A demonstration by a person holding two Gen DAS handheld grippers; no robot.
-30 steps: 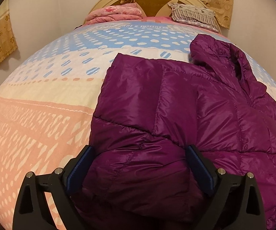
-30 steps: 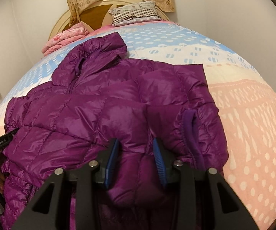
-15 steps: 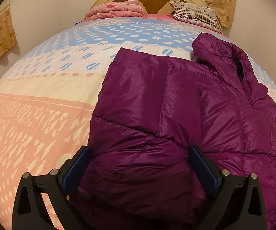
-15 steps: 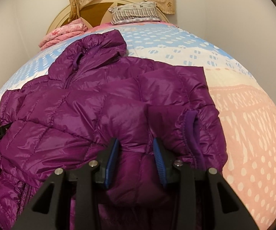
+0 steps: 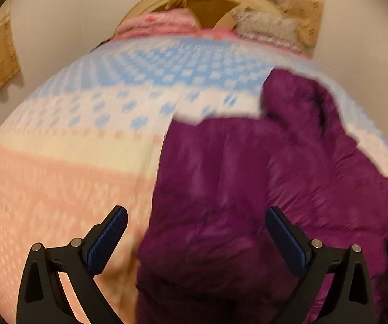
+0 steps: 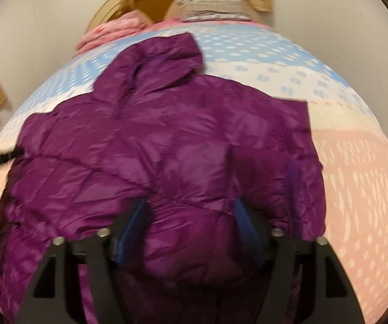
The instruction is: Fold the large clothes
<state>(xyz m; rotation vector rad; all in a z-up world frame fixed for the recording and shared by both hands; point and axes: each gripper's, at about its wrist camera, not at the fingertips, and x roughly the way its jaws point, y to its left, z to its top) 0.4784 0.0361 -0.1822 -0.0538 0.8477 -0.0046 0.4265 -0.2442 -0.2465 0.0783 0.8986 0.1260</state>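
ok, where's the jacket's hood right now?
In the right wrist view the hood lies at the far end of the purple puffer jacket, pointing toward the headboard, just short of the folded pink blanket and the striped pillow.

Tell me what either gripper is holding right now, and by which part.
Nothing is held. The left gripper stands open above the purple puffer jacket. The right gripper has just been opening; the near hem's padding still bulges between its jaws.
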